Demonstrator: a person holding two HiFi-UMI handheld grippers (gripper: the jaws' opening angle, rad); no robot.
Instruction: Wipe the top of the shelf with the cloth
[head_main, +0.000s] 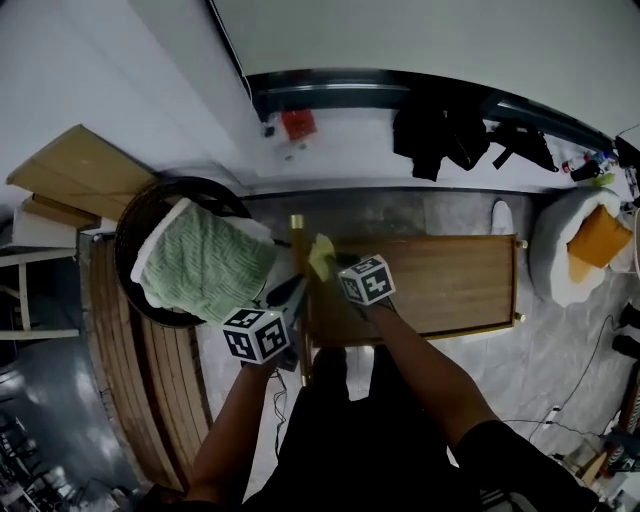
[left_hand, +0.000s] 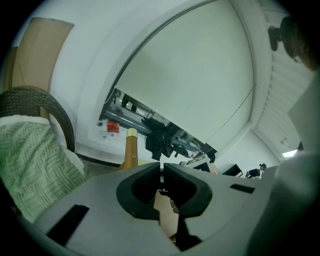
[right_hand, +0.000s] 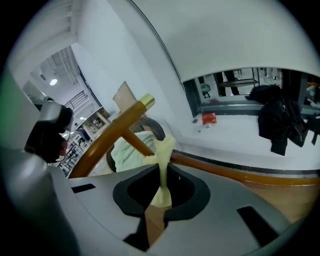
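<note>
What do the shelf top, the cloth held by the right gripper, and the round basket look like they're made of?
Shelf top: wood or wood-look laminate, judging by its brown streaky grain and slight sheen.
Cloth: thin, soft, pale yellow fabric that hangs limp where the right gripper pinches it.
Basket: dark wicker or rattan, judging by its ribbed woven rim. It could also be plastic weave.

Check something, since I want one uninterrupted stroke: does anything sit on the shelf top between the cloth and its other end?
Nothing visible does. The right gripper holds the cloth at the left end of the shelf top, beside the corner post; the wood rightward from there lies bare.
</note>
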